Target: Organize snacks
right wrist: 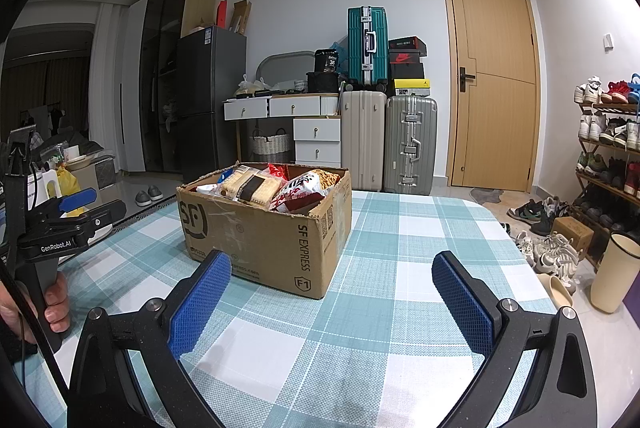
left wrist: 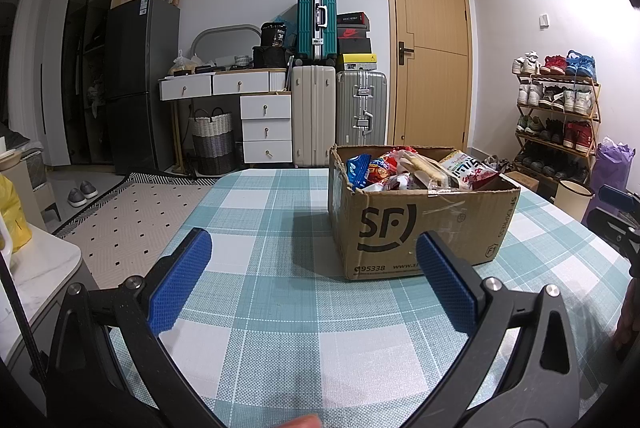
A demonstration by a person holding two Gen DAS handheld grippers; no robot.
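Currently, a cardboard box point(left wrist: 420, 224) filled with snack packets point(left wrist: 416, 170) is seen on the checked tablecloth point(left wrist: 280, 308), at about one o'clock from the left gripper point(left wrist: 314, 256), whose jaws are spread wide and hold nothing. From the right gripper point(right wrist: 332, 278), also wide and empty, the box is found at eleven o'clock. Probably a biscuit pack point(right wrist: 250, 186) lies on top.

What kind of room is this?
Most likely a lived-in home, perhaps a small flat's entry and dining area: a shoe rack beside the door, a fridge, stacked suitcases, and a snack box on a checked table.
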